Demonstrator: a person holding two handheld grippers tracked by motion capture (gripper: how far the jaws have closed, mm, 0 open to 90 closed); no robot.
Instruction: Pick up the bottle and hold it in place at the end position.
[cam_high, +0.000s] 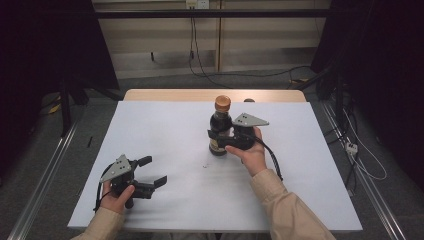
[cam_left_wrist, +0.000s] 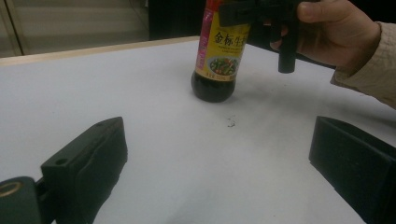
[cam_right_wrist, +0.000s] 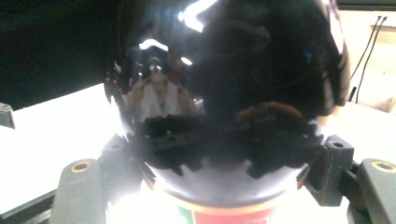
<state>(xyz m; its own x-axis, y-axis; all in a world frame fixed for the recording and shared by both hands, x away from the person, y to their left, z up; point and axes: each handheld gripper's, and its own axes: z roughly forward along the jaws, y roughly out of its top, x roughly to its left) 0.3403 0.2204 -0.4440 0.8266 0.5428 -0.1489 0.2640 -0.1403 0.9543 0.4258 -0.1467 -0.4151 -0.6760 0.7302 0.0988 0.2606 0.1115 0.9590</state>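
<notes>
Soy sauce bottle is our concern: a dark glass bottle with an orange-brown cap, standing upright on the white table, toward its far edge and a little right of the middle. We judge it fairly heavy for its size, full of dark liquid nearly to the shoulder, stiff, breakable if it tips, and slick on the bare glass. Its yellow label should give more friction than the glass, but the bottle is tall on a narrow base, so we would hold it at the upper body, just under the shoulder, where a grip stays above the weight and the bottle hangs steady.

Our right gripper sits at that height on the bottle's right side, its jaws set around the dark glass. In the right gripper view the pads lie close against both flanks of the rounded body, so we read it as clamped on the bottle, though only lightly.

Our left gripper rests well to the left of the bottle, near the table's front edge, jaws spread wide with nothing between them, pointed toward the bottle.
</notes>
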